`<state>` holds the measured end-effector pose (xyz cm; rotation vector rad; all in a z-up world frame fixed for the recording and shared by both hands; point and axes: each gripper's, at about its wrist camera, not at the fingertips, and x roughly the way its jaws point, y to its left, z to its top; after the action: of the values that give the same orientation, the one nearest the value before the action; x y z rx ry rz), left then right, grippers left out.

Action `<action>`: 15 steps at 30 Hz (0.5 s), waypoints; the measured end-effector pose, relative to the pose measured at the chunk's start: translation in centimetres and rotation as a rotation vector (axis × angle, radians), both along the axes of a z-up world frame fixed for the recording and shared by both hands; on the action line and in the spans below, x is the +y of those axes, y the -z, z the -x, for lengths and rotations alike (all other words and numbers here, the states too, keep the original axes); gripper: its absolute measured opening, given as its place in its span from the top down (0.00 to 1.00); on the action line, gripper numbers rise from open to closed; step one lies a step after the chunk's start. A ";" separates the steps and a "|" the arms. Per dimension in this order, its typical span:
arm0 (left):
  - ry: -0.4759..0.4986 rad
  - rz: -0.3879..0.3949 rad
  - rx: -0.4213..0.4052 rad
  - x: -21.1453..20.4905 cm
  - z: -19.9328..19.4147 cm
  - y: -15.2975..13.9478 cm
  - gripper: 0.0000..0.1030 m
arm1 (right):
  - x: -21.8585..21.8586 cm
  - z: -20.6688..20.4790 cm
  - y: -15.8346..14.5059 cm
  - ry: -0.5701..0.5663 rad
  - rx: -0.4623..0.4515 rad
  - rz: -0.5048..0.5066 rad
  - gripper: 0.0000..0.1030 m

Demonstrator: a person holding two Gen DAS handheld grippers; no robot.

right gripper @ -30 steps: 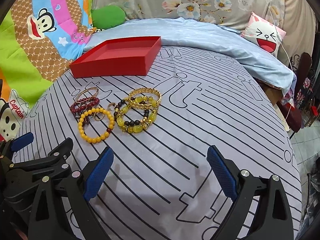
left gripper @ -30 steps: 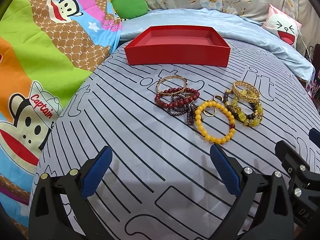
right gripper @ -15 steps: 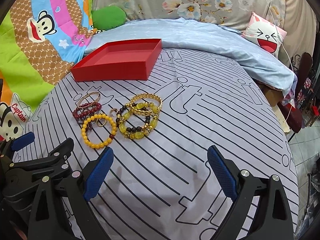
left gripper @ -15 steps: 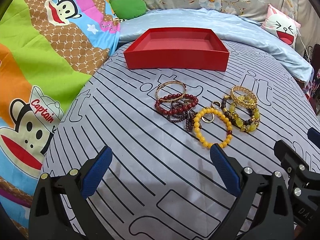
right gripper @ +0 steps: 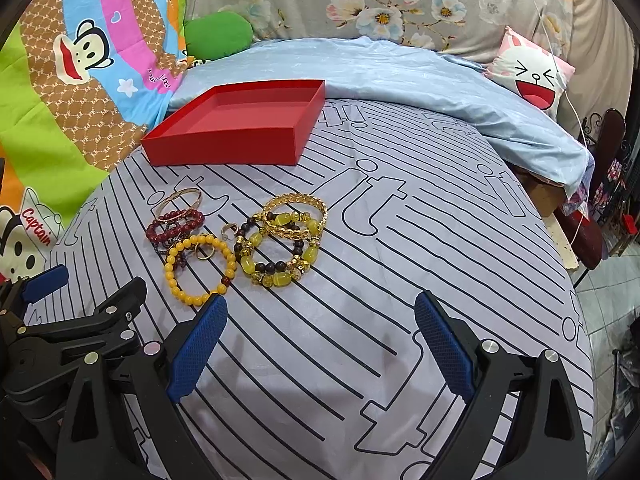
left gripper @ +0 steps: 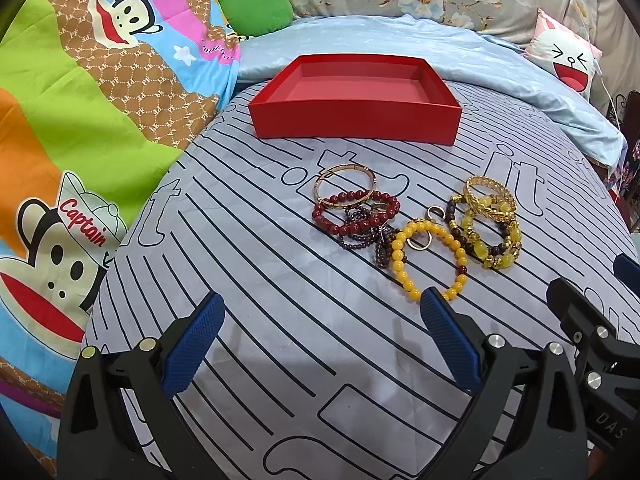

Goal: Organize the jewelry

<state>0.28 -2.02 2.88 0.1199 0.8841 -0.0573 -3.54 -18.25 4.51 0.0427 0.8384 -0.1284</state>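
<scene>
An empty red tray [left gripper: 356, 120] [right gripper: 224, 148] lies at the far side of the striped grey bedsheet. In front of it sits a loose cluster of bracelets: a thin gold bangle [left gripper: 345, 184] [right gripper: 179, 199], dark red bead bracelets [left gripper: 352, 218] [right gripper: 173, 226], a yellow bead bracelet [left gripper: 430, 260] [right gripper: 199, 270], a gold chain bracelet [left gripper: 489, 200] [right gripper: 294, 214] and a yellow-and-black bead bracelet [left gripper: 490, 244] [right gripper: 276, 264]. My left gripper [left gripper: 320, 344] and my right gripper [right gripper: 318, 344] both stand open above the sheet, short of the cluster, with nothing between their blue pads.
A colourful cartoon-monkey blanket [left gripper: 80, 120] covers the left side. A light blue quilt [right gripper: 380, 72] lies folded behind the tray, with a green cushion [left gripper: 256, 12] and a white-and-pink cartoon pillow [right gripper: 532, 76]. The bed's edge drops off at the right.
Both grippers have drawn back a little from the jewelry and tilted slightly; the cluster and tray sit a bit lower in view. Both stay open; nothing on the bed has moved.
</scene>
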 end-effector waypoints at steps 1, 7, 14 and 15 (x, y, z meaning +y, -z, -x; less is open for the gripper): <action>0.000 -0.001 0.000 0.0 0.0 0.0 0.09 | 0.0 -0.1 0.0 0.000 0.001 0.001 0.12; 0.000 0.006 0.001 0.2 -0.1 0.0 0.09 | 0.0 -0.2 0.0 0.002 0.002 0.000 0.12; 0.000 0.008 0.007 0.3 -0.3 -0.1 0.09 | -0.1 -0.4 -0.1 0.003 0.003 0.002 0.12; 0.000 0.008 0.007 0.3 -0.3 -0.1 0.09 | -0.1 -0.4 -0.1 0.004 0.004 0.001 0.12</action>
<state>0.60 -1.75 2.96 0.1117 0.8912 -0.0610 -3.18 -18.35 4.60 0.0427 0.8421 -0.1325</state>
